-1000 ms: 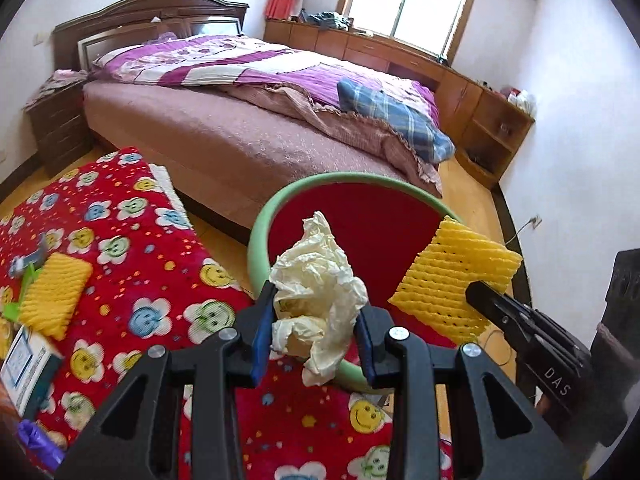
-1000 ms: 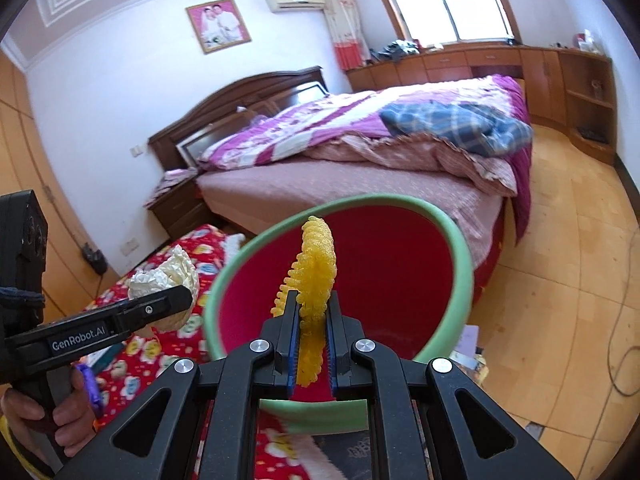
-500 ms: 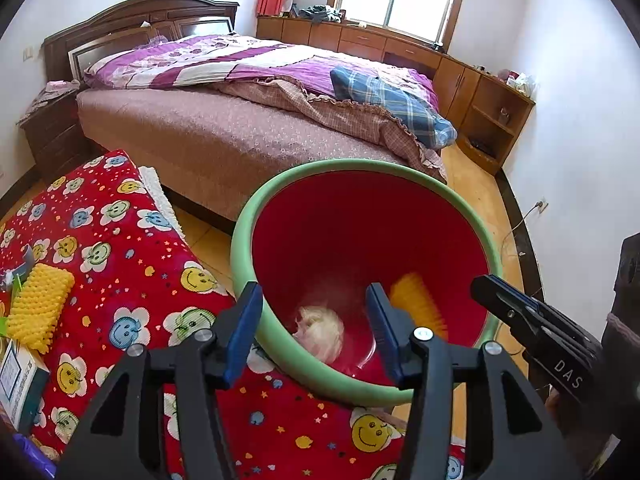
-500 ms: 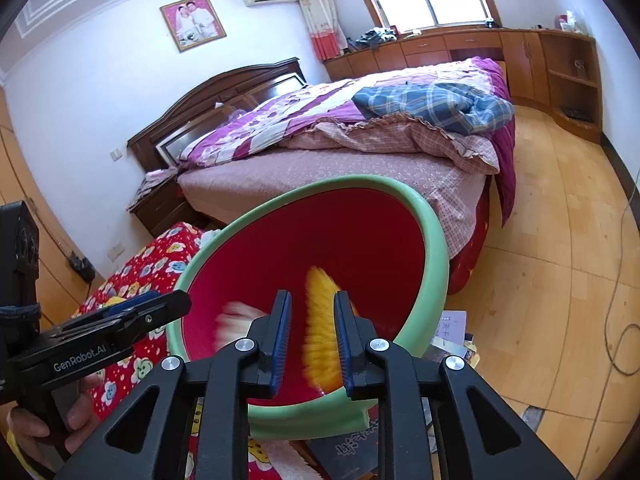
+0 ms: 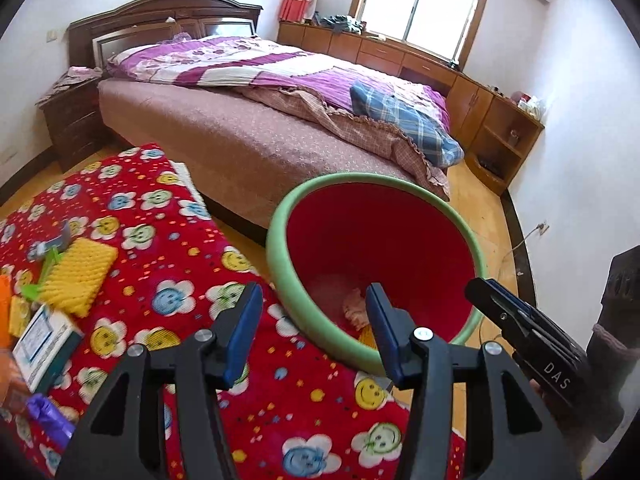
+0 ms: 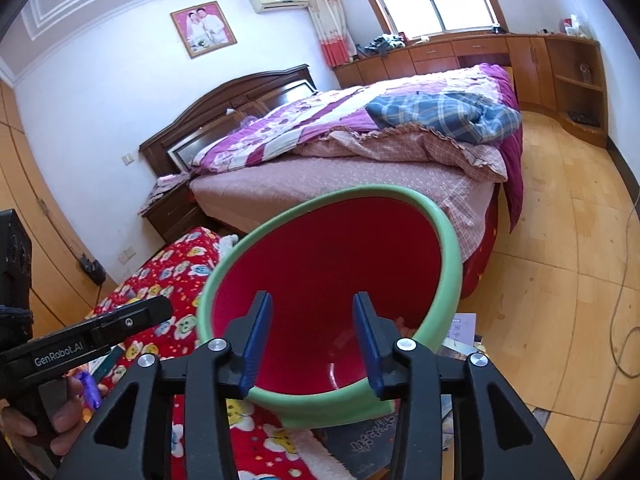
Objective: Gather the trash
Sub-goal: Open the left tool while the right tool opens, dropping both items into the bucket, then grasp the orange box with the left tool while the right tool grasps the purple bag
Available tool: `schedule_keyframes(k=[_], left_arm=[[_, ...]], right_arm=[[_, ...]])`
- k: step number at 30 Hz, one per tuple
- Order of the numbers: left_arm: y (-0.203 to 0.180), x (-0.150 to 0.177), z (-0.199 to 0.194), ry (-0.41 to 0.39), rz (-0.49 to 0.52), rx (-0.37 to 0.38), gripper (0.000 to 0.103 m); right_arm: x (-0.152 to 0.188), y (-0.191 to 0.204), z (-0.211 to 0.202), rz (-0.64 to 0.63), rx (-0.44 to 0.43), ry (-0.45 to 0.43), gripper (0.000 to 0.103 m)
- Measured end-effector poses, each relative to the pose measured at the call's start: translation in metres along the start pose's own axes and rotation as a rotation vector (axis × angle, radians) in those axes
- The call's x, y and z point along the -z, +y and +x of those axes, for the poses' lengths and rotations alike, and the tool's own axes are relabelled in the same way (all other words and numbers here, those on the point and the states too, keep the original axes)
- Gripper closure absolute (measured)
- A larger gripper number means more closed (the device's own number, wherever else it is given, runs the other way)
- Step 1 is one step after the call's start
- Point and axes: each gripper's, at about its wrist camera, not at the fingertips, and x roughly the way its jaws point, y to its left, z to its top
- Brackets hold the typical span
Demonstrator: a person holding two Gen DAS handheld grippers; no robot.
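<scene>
A red bin with a green rim [image 5: 276,248] stands beside the red flowered blanket [image 5: 168,240]. At its bottom lie crumpled paper [image 5: 354,308] and a sliver of yellow foam net [image 5: 366,338]. My left gripper [image 5: 314,300] is open and empty over the bin's near rim. The right gripper [image 6: 312,304] hangs over the bin's rim [image 6: 448,248]; its jaws are opening with nothing between them. From the left wrist it shows at the right [image 5: 480,290]. A second yellow foam net [image 5: 78,276] lies on the blanket.
A small box [image 5: 44,346], a green scrap [image 5: 40,284] and a purple wrapper [image 5: 44,412] lie on the blanket's left part. A bed [image 5: 240,140] stands behind the bin. Papers [image 6: 460,328] lie on the wooden floor by the bin. A hand [image 6: 60,412] holds the left gripper.
The left gripper let go of the crumpled paper and the right gripper of the yellow foam net; both fell into the bin. Both pairs of jaws have spread apart.
</scene>
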Motion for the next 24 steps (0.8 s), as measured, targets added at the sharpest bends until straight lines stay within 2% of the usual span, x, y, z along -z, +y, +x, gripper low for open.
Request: schedule_keyframes(k=[7,14,24], left_arm=[[0.022,0.012,-0.03,-0.018,-0.061,-0.045,0.049],[0.055,0.029,-0.055,-0.034,-0.15,-0.095,0.049],[0.099,0.049,-0.088,-0.069,-0.239,-0.185,0.049]], right_arm=[[0.004,0.017,-0.007,-0.01,-0.032,0.004,0.052],[0.011,0.042,-0.008,-0.039,-0.07,0.03,0.051],[0.018,0.073,-0.009,-0.09,-0.097,0.051,0.039]])
